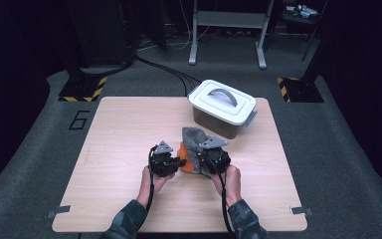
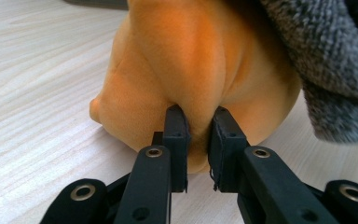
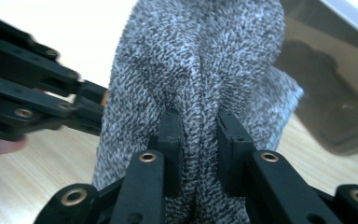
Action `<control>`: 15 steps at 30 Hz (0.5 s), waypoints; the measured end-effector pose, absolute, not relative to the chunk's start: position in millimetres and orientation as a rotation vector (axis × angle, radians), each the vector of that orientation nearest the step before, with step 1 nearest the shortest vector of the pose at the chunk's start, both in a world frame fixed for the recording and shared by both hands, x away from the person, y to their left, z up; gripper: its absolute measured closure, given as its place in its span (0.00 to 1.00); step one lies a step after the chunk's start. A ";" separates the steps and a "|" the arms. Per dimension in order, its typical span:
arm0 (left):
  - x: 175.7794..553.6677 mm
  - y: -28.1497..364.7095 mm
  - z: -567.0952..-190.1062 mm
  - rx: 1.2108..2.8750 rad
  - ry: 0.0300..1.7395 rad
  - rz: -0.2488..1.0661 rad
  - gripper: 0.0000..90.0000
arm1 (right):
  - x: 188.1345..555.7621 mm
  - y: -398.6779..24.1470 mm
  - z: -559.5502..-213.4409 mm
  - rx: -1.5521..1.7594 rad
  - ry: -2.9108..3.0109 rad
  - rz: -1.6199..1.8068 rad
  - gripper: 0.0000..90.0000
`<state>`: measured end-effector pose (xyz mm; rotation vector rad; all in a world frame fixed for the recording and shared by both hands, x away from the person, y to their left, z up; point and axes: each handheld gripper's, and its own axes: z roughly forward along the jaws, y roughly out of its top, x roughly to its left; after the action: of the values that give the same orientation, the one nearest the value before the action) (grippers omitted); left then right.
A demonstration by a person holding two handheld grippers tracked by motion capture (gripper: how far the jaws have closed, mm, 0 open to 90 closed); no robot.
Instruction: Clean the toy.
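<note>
The left gripper point(image 2: 198, 123) pinches a fold of the orange soft toy point(image 2: 191, 70), its fingers nearly closed on the plush. The right gripper point(image 3: 198, 128) clamps a fold of the grey knitted cloth point(image 3: 200, 60), fingers nearly closed. The cloth drapes over the toy's top. Both sit mid-table point(image 1: 124, 124), near the lidded plastic box point(image 1: 222, 107).
</note>
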<state>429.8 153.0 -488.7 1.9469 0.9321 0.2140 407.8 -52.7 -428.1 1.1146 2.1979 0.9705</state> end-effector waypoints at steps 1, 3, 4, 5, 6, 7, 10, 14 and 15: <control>430.0 152.4 -489.0 1.948 0.929 0.220 0.88 | 408.6 -55.7 -429.4 1.116 2.192 0.964 0.82; 429.4 150.9 -488.9 1.948 0.937 0.219 0.88 | 409.7 -66.1 -432.2 1.142 2.173 0.958 0.82; 429.3 151.0 -489.0 1.948 0.938 0.221 0.88 | 409.7 -71.1 -433.6 1.166 2.154 0.935 0.82; 429.2 151.6 -489.4 1.947 0.939 0.220 0.88 | 411.3 -78.4 -435.6 1.176 2.145 0.917 0.82; 429.3 152.5 -490.1 1.948 0.937 0.223 0.88 | 412.9 -85.7 -438.2 1.215 2.133 0.908 0.82; 429.0 153.4 -490.6 1.951 0.941 0.221 0.88 | 414.6 -92.0 -441.3 1.245 2.120 0.893 0.82; 427.7 153.2 -490.6 1.956 0.941 0.220 0.87 | 417.3 -101.5 -449.3 1.290 2.138 0.895 0.82; 426.3 154.7 -485.7 1.984 0.933 0.231 0.80 | 415.7 -97.8 -448.7 1.268 2.145 0.899 0.82; 426.3 154.7 -485.7 1.984 0.933 0.231 0.76 | 415.7 -97.8 -448.7 1.268 2.145 0.899 0.82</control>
<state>426.3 154.7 -485.7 1.9840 0.9328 0.2314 415.7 -97.8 -448.7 1.2679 2.1449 0.8987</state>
